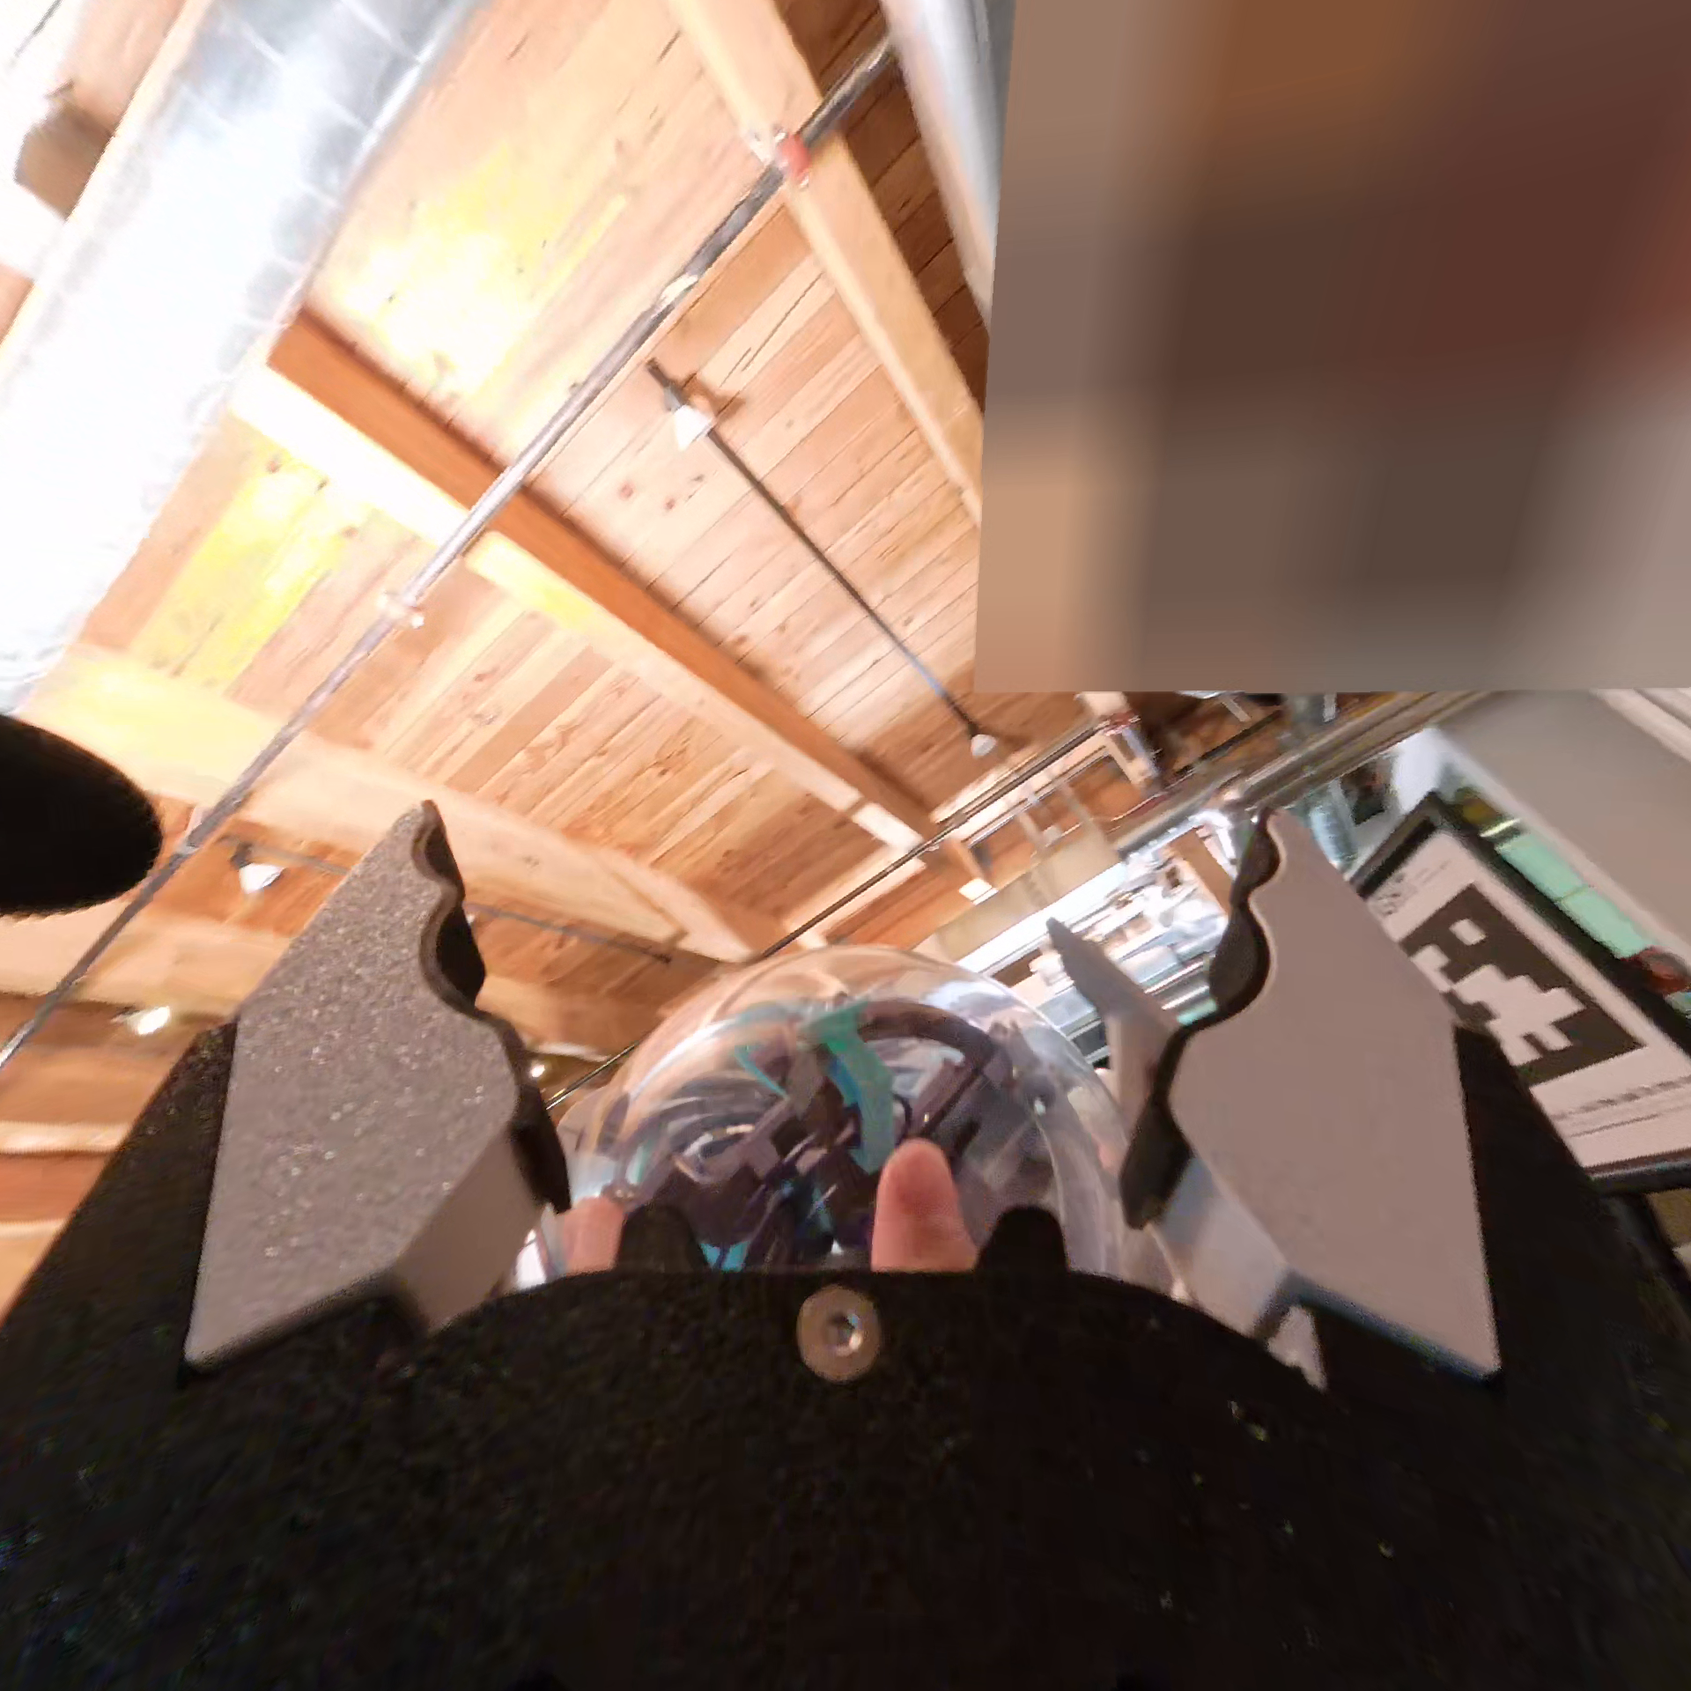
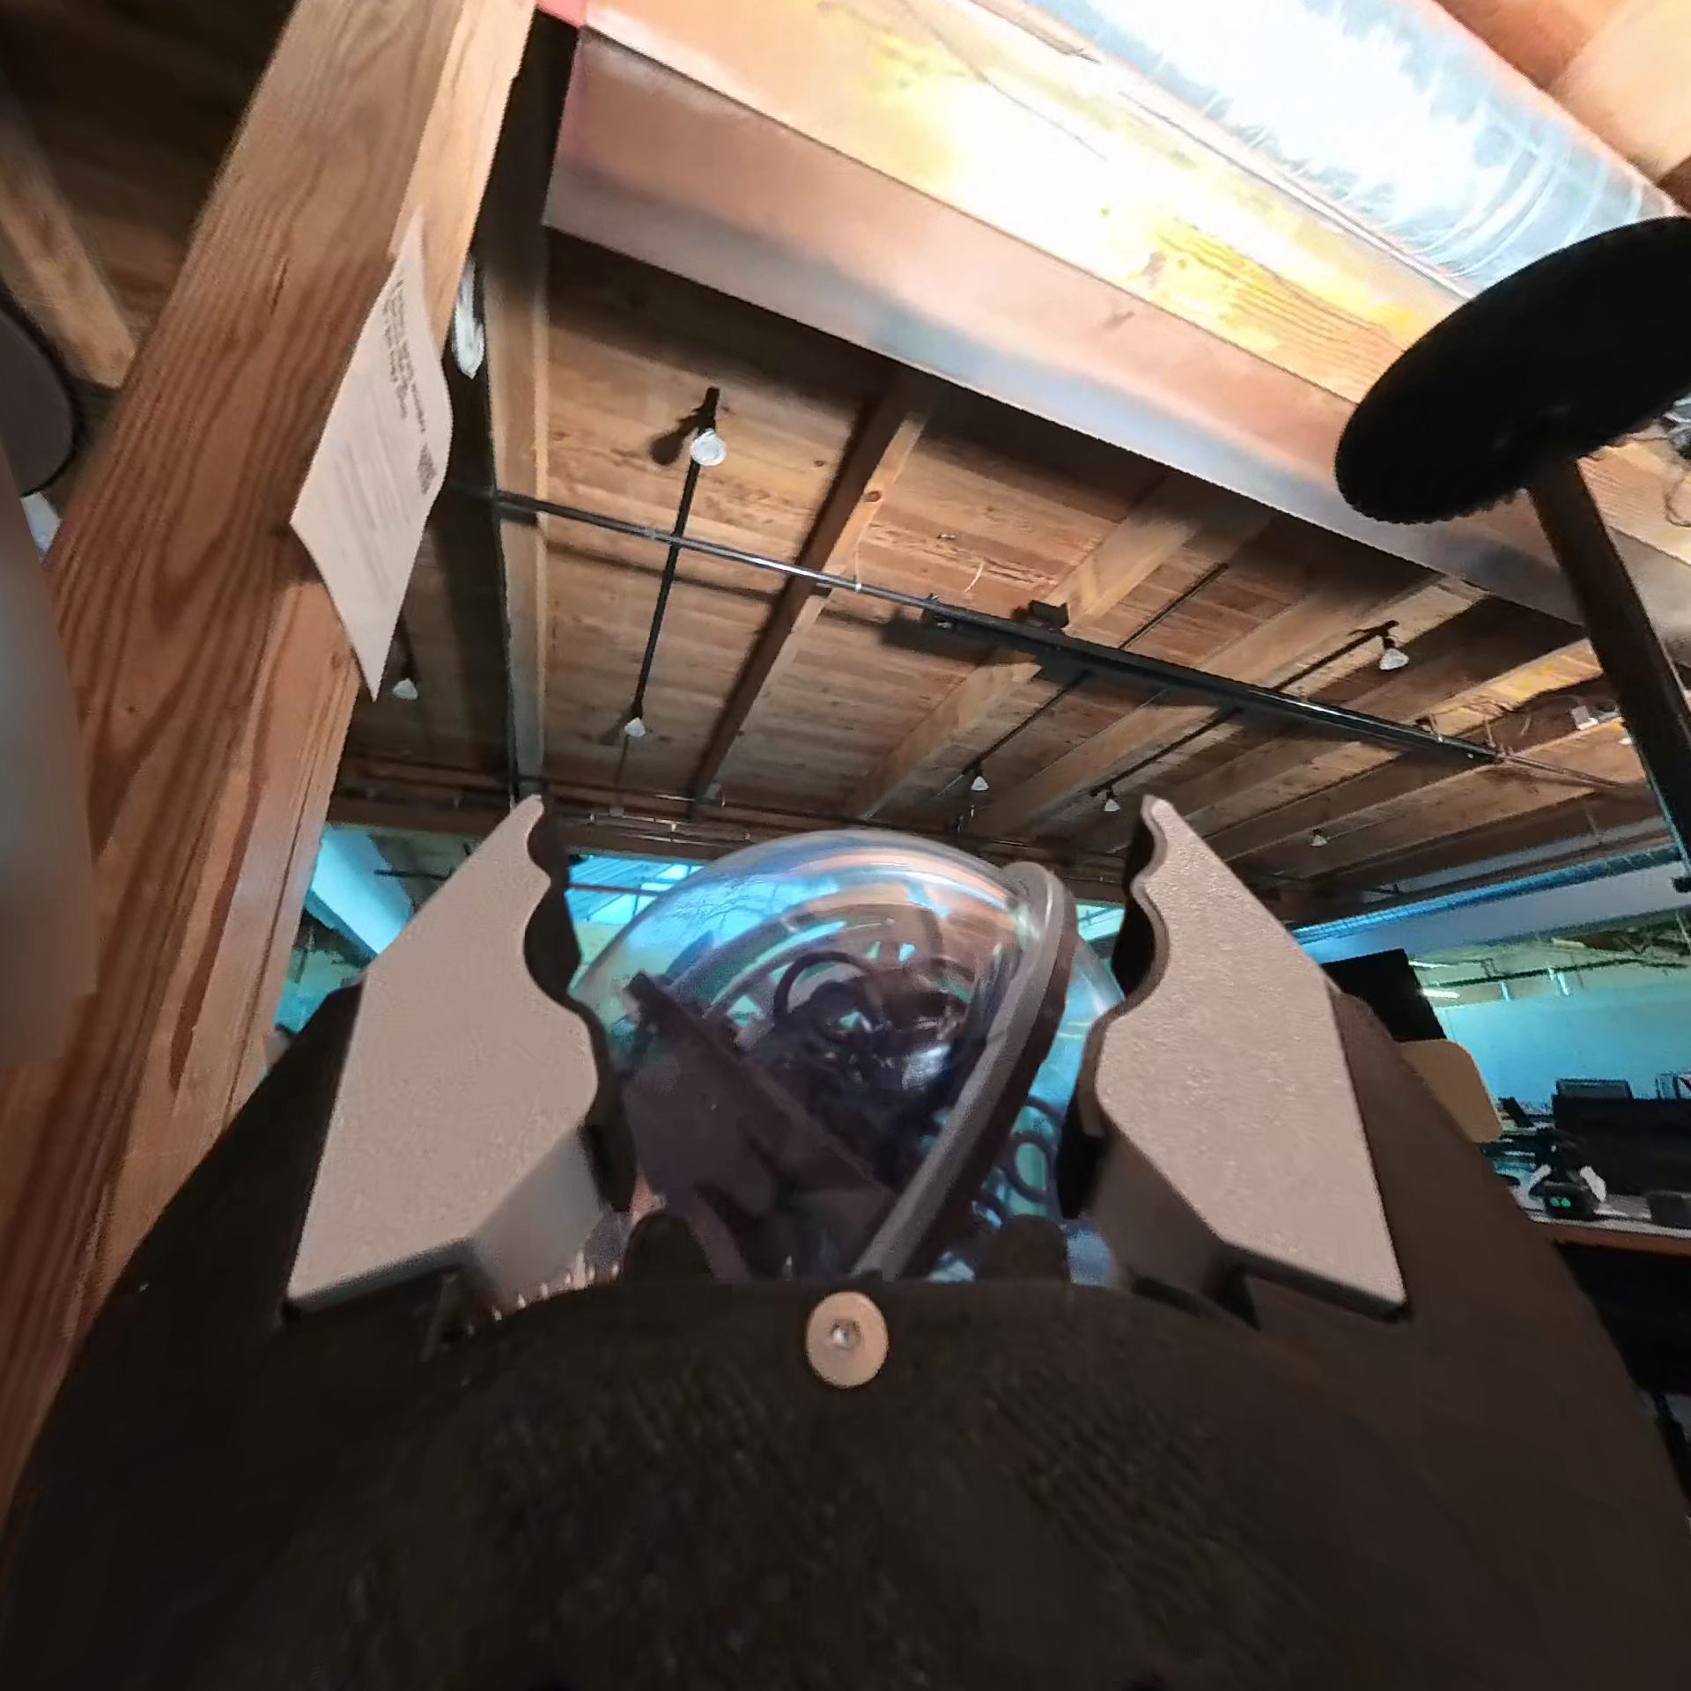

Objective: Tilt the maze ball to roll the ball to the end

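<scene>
Clear plastic maze sphere with dark inner tracks [image 2: 823, 1034], low centre of both wrist views, sits gripped between right gripper [image 2: 842, 988] fingers; left gripper [image 1: 842, 988] fingers spread wide, contact unclear; best tilted slowly.

Left tool [image 1: 846, 901] agape — maze ball [image 1: 842, 1098] between, fingertip [image 1: 920, 1208] on it.

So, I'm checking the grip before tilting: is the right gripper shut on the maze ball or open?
Shut on it: the right gripper has both pads pressed against the sides of the clear maze ball.
</scene>
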Demonstrator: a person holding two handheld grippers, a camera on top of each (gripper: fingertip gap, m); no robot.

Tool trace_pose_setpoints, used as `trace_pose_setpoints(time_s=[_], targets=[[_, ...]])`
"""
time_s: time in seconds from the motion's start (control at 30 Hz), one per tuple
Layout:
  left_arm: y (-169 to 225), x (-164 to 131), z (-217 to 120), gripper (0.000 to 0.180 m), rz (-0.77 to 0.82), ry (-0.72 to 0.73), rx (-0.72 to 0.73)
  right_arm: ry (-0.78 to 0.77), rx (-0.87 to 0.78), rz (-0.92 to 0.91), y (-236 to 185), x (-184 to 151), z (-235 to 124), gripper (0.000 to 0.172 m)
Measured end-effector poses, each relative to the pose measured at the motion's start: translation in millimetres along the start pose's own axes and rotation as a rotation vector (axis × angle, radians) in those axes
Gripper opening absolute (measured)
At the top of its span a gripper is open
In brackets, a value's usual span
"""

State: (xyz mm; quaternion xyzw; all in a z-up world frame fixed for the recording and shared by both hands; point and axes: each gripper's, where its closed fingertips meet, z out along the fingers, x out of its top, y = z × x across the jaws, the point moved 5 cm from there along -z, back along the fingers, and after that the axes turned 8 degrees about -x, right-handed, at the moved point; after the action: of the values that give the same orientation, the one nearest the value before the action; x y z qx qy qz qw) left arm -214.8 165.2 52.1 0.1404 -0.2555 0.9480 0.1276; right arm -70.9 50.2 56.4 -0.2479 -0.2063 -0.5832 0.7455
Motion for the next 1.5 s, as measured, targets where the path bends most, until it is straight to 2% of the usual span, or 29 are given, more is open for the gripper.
trace_pose_setpoints(time_s=[0.03,0.1,0.27,0.37,0.53,0.83,1.23,1.4,1.5], targets=[[2,2,1,0.157,-0.005,0.011,-0.023,0.006,-0.002,0.026,2,1,-1,0.122],[3,2,1,0.157,-0.003,0.01,-0.03,0.025,-0.015,0.069,6,4,-2,0.119],[-7,6,-6,0.157,-0.073,0.089,0.044,0.081,-0.031,0.182,14,10,-6,0.11],[-19,3,-13,0.157,-0.125,0.096,0.139,0.054,-0.05,0.176,14,6,-3,0.11],[-31,0,-21,0.157,-0.167,0.092,0.193,0.033,-0.055,0.172,12,2,-2,0.109],[-20,-1,-12,0.157,-0.112,0.039,0.11,0.016,-0.083,0.179,17,2,-2,0.115],[-11,2,-6,0.157,-0.06,0.019,0.048,0.067,-0.076,0.29,22,8,-5,0.109],[-9,-7,-3,0.158,-0.011,-0.068,0.051,0.048,-0.069,0.242,17,5,-3,0.113],[-6,-8,-1,0.157,0.028,-0.099,0.03,0.049,-0.034,0.279,15,6,-4,0.113]])
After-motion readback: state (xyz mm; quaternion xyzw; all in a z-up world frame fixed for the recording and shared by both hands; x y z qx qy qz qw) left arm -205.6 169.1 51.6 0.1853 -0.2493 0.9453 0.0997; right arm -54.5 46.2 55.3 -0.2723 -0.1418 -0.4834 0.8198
